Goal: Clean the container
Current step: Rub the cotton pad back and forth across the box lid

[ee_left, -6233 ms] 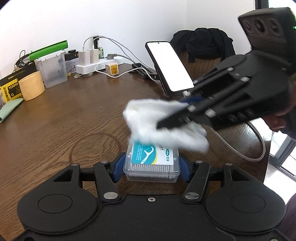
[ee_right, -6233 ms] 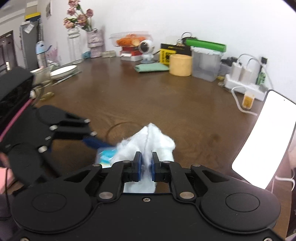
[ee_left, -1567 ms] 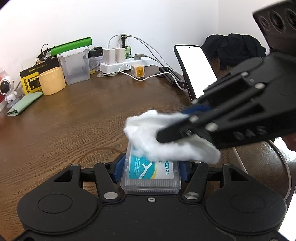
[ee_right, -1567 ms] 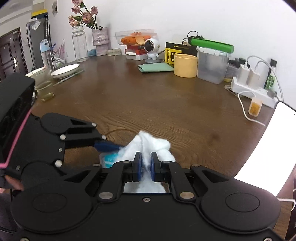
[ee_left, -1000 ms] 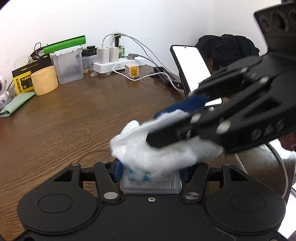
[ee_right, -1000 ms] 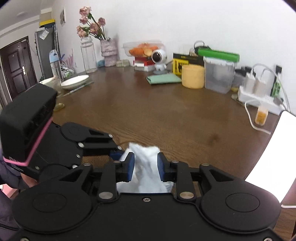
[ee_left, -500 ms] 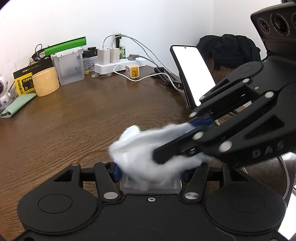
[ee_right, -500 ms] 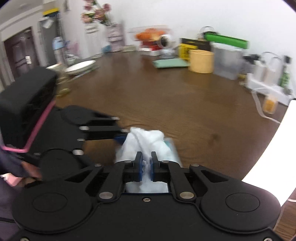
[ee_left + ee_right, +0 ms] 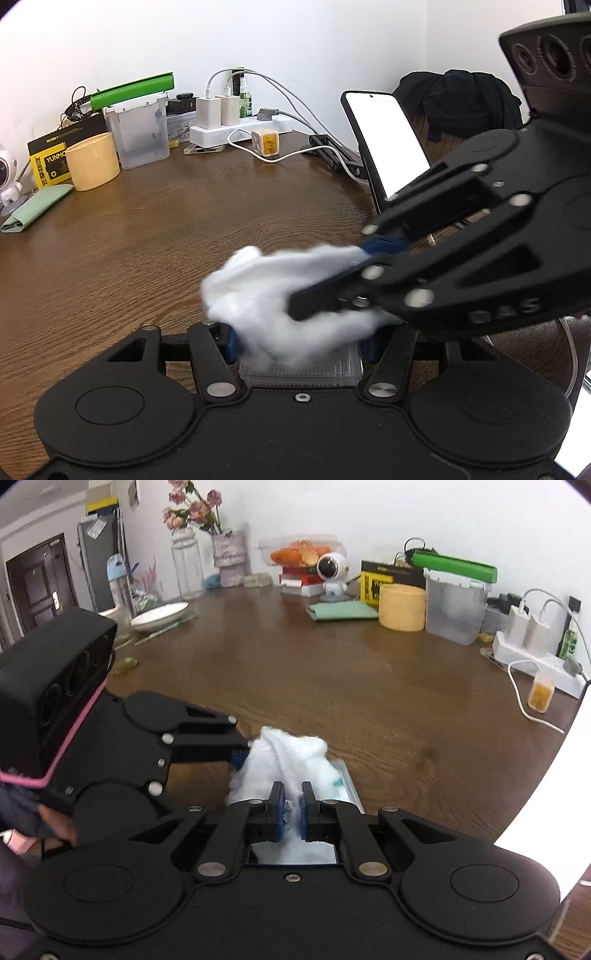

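Note:
My left gripper (image 9: pixel 301 341) is shut on a small clear plastic container (image 9: pixel 306 371) with a blue-and-white label, held just above the brown wooden table (image 9: pixel 147 240). My right gripper (image 9: pixel 291 801) is shut on a wad of white cotton (image 9: pixel 284 764) and presses it onto the container's top. In the left wrist view the cotton (image 9: pixel 273 299) covers nearly the whole lid, and the right gripper (image 9: pixel 328 284) reaches in from the right. In the right wrist view only a strip of the container (image 9: pixel 343 782) shows beside the cotton, with the left gripper (image 9: pixel 240 749) at its left.
A phone (image 9: pixel 388 144) stands upright on a stand at the right. Along the back wall are a power strip with chargers and cables (image 9: pixel 236 122), a clear box (image 9: pixel 138 136), a yellow cup (image 9: pixel 92 166) and a green cloth (image 9: pixel 37 212). Bowl (image 9: pixel 159 616) and vases (image 9: pixel 188 565) at far left.
The right gripper has dragged the cotton across the lid toward the left gripper's base, covering the label that showed earlier. The left gripper keeps the container in place.

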Demonstrator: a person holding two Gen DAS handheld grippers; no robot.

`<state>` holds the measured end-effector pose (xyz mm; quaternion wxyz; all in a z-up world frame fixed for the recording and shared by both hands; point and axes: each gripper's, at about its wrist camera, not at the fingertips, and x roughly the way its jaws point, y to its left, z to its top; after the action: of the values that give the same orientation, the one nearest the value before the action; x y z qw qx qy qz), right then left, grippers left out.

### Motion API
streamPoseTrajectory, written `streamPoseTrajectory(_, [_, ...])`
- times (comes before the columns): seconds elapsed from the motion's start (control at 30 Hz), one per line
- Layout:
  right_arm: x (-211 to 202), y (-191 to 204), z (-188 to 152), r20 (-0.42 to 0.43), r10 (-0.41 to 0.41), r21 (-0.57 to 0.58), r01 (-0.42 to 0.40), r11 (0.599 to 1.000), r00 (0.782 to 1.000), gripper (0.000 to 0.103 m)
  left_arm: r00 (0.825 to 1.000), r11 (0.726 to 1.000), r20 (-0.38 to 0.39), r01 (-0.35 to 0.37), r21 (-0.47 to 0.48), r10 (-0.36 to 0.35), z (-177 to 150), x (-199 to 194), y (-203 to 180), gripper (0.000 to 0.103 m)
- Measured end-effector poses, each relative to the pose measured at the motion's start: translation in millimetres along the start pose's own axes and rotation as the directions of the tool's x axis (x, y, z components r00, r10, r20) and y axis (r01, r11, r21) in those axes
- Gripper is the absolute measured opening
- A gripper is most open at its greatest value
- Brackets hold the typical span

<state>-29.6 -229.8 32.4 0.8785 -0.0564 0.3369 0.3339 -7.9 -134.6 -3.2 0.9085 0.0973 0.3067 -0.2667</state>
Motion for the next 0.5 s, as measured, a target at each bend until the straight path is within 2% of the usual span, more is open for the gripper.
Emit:
streamPoseTrajectory(0.17, [-4,-10,1,0.002,-0.124,-0.003,0.124,0.992,0.992,0.01,1.0,1.0,0.0,-0.001,0.0,0.001,0,0,-1,0.057])
streamPoseTrajectory(0.3, [-11,-3,-5,-0.005,-0.112,-0.011,0.112,0.994,0.994,0.011,1.0,1.0,-0.001,-0.006,0.001,0.006,0,0,-3,0.057])
streamPoseTrajectory(0.37, [-9,6,-6,-0.002,-0.08,-0.027,0.08,0.996,0.997,0.011,1.0,1.0,-0.001,-0.006,0.0,0.006,0,0,-3,0.057])
streamPoseTrajectory(0.5, [-3,8,-2,0.006,-0.079,-0.025,0.079,0.997,0.997,0.011,1.0,1.0,-0.006,-0.001,-0.002,0.001,0,-1,-2,0.057])
